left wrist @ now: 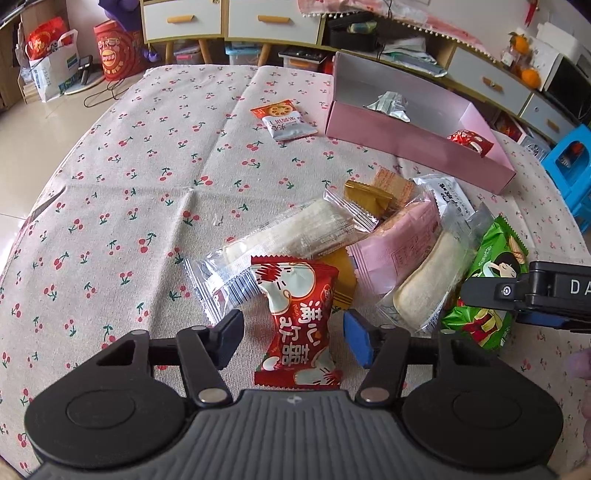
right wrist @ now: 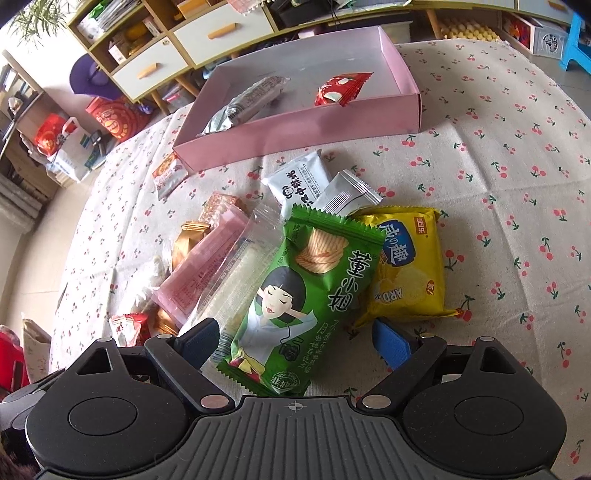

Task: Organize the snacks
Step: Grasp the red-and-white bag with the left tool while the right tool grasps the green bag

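Note:
A pile of wrapped snacks lies on the cherry-print tablecloth (left wrist: 129, 192). My left gripper (left wrist: 293, 338) is open around a red and white snack packet (left wrist: 299, 325), one finger on each side, not touching. My right gripper (right wrist: 291, 341) is open around the near end of a green chip bag (right wrist: 303, 291); it shows at the right edge of the left wrist view (left wrist: 480, 291). A pink box (right wrist: 295, 129) at the far side holds a silver packet (right wrist: 243, 105) and a red packet (right wrist: 340, 90). A yellow chip bag (right wrist: 406, 266) lies right of the green one.
Clear-wrapped cakes (left wrist: 288, 232), a pink packet (left wrist: 399, 240), gold packets (left wrist: 365, 195) and white packets (right wrist: 299, 181) crowd the pile. An orange and white packet (left wrist: 284, 120) lies alone near the box. Cabinets (left wrist: 229, 18), bags (left wrist: 114, 50) and a blue stool (left wrist: 570, 162) stand beyond the table.

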`<state>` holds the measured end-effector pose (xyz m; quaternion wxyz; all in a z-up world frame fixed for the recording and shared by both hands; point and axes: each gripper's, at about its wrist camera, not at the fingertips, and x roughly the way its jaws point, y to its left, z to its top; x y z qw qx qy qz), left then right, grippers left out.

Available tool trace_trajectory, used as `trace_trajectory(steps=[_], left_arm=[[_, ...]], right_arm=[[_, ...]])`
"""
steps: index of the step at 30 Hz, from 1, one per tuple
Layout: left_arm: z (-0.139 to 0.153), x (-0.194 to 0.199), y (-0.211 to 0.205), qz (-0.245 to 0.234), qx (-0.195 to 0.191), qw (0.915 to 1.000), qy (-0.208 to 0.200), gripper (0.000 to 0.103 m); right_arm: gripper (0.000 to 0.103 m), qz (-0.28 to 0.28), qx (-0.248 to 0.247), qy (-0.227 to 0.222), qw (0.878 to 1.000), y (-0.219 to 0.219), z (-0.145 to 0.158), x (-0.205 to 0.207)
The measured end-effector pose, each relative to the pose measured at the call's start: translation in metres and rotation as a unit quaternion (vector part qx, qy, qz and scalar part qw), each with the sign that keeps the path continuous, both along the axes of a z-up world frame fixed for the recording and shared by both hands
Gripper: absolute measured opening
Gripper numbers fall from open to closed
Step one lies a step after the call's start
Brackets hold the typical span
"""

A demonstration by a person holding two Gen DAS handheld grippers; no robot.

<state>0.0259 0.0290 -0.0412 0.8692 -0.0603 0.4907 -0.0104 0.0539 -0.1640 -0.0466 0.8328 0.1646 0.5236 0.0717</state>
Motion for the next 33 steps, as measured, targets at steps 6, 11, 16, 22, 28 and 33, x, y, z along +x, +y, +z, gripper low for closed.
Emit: trace_trajectory(steps=[6, 11, 16, 22, 28, 33], left_arm=[[0.0, -0.002, 0.009, -0.001, -0.022, 0.9997, 0.008, 0.035], [0.0, -0.002, 0.013, -0.005, -0.042, 0.9991, 0.011, 0.027], [0.004, -0.003, 0.017, -0.005, -0.058, 0.9982, 0.013, 0.026], [0.014, -0.005, 0.019, -0.009, -0.068, 0.9977, -0.001, 0.025], [0.023, -0.003, 0.02, -0.01, -0.076, 0.997, -0.015, 0.025], [0.031, 0.002, 0.02, -0.012, -0.084, 0.9961, -0.025, 0.025]], right_arm=[[0.081, -0.011, -0.001, 0.011, 1.0, 0.002, -0.005, 0.002], [0.061, -0.01, 0.002, 0.016, 1.0, 0.004, -0.006, 0.003], [0.048, -0.01, -0.002, 0.016, 1.0, 0.005, -0.003, 0.002], [0.044, -0.012, -0.006, 0.012, 1.0, 0.002, 0.002, -0.003], [0.044, -0.018, 0.002, -0.001, 1.0, -0.004, 0.013, -0.006], [0.044, -0.024, 0.008, -0.017, 1.0, -0.01, 0.024, -0.005]])
